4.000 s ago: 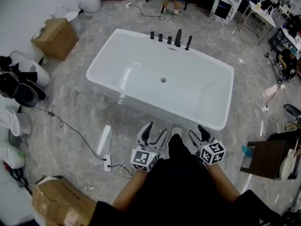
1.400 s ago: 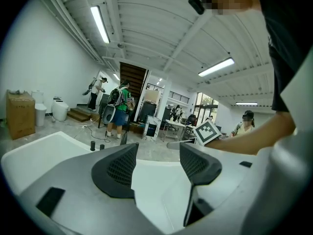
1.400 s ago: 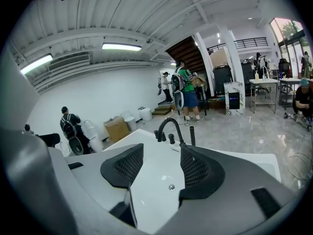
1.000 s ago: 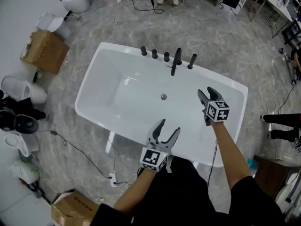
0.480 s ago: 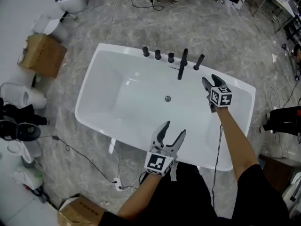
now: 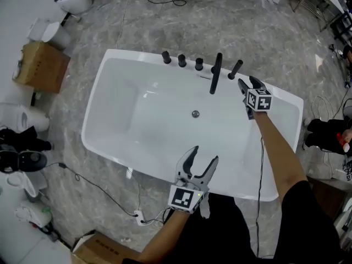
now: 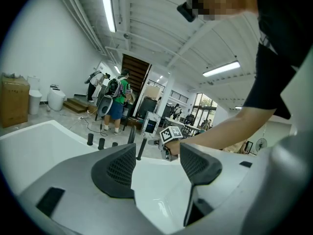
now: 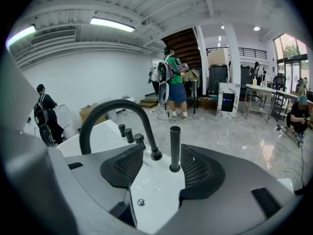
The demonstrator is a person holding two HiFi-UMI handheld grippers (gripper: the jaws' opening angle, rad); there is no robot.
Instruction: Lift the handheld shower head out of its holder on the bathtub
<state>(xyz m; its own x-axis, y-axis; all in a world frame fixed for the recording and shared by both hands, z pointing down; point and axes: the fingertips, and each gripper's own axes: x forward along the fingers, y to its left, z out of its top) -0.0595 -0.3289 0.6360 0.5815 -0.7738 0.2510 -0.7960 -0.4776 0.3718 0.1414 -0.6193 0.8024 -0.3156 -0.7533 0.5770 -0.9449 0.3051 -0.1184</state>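
The handheld shower head is a slim black wand. It stands upright in its holder on the far rim of the bathtub, at the right end of a row of black fittings.

The right tool has its jaws wide apart and grips nothing. In the right gripper view the wand rises in the gap framed by the two pads, closer to the right one. From the head view it seems to stand just ahead of the tips rather than fully between them. Its long axis is vertical, so the jaws would close across it from the sides, and the lift should probably go straight up along that axis.

Just left of the wand is the arched spout, close enough to catch the left jaw. Further left along the rim stand three short knobs.

The left tool is also spread wide and empty. It hangs over the near rim, well apart from the fittings, so the right tool is clearly the nearer one.
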